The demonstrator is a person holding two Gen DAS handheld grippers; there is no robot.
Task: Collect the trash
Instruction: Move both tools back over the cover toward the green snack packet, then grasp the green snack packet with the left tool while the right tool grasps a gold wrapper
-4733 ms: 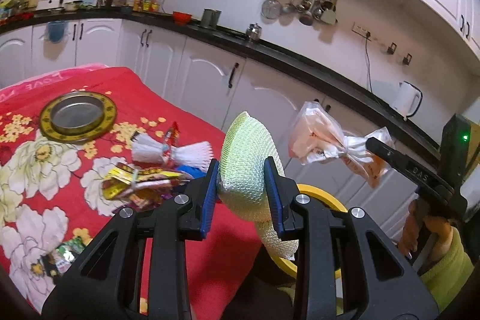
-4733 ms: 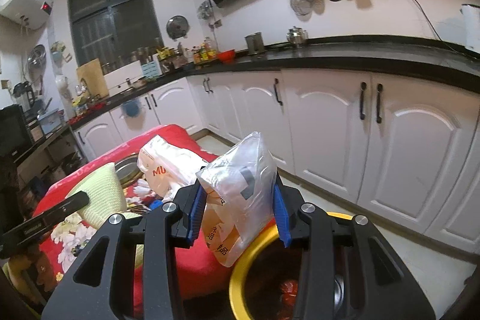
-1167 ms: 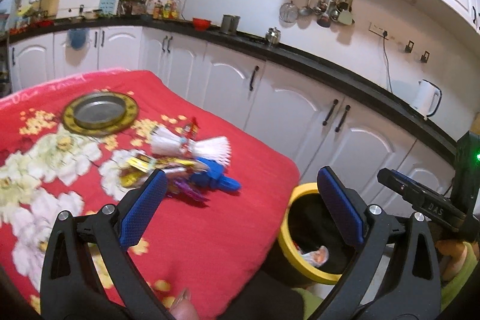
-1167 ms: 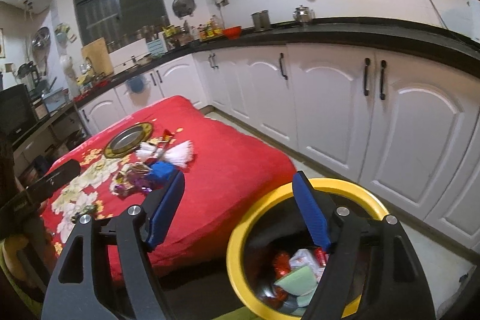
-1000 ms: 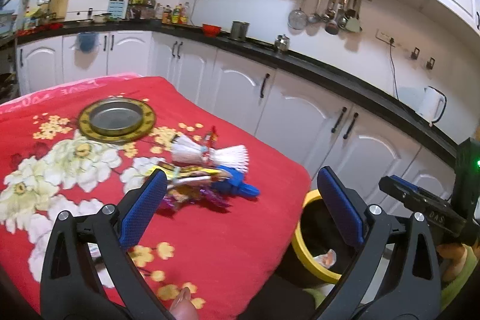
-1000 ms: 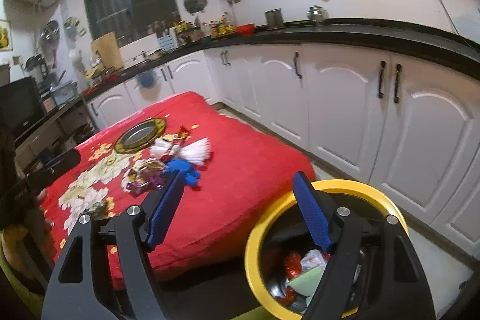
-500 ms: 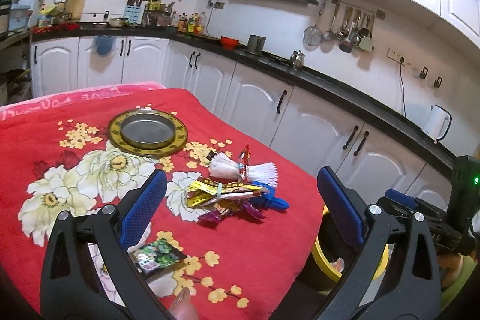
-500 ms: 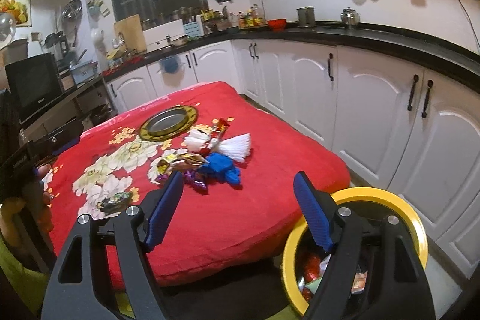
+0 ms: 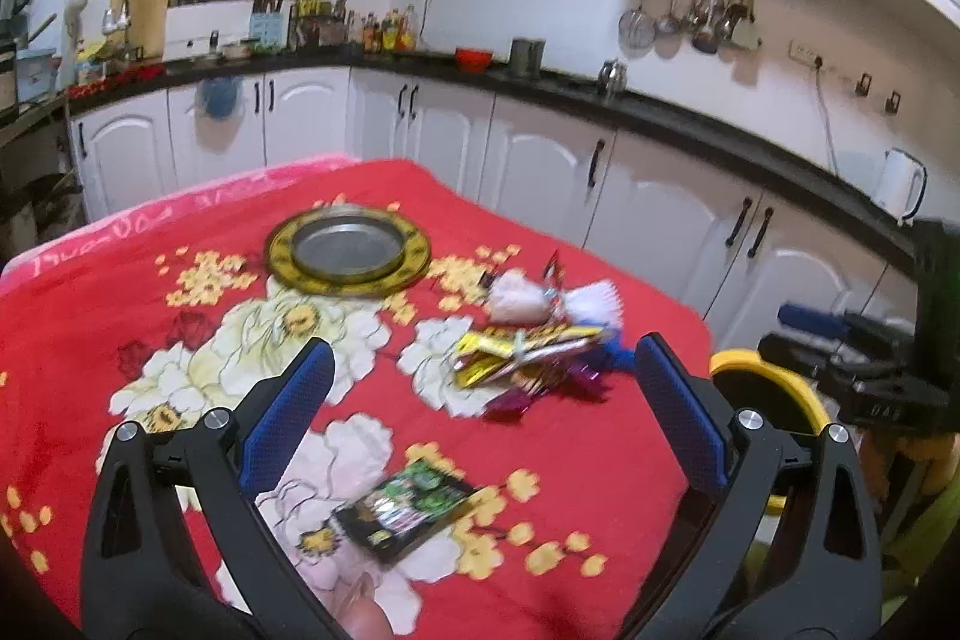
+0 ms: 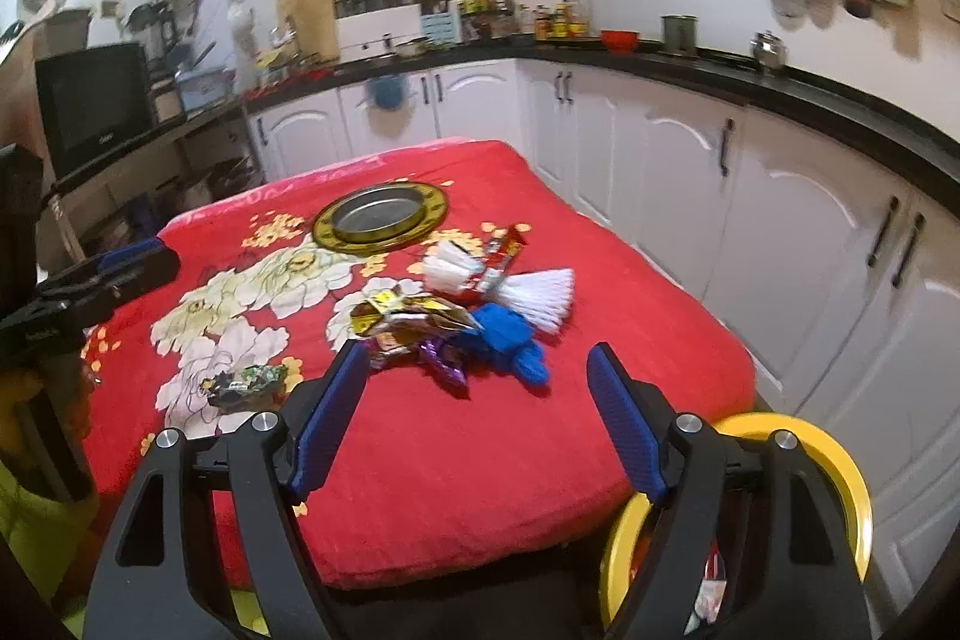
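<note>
Red floral cloth covers the surface [image 10: 456, 466], and the trash left on it sits mid-cloth: a heap of foil wrappers [image 10: 414, 319], a blue scrap [image 10: 507, 334] and white pleated papers [image 10: 540, 295], with a dark green packet [image 9: 414, 508] lying apart, nearer me. I hold my left gripper [image 9: 480, 418] and right gripper [image 10: 474, 418] above it, both jaws spread wide and empty, ready to pinch. I judge the yellow-rimmed bin [image 10: 840, 490] stands at the near right corner so carries are short.

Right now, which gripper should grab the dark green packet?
Probably the left gripper: it is open with the packet lying just ahead between its fingers. From the right gripper, the packet sits off to its left.
</note>
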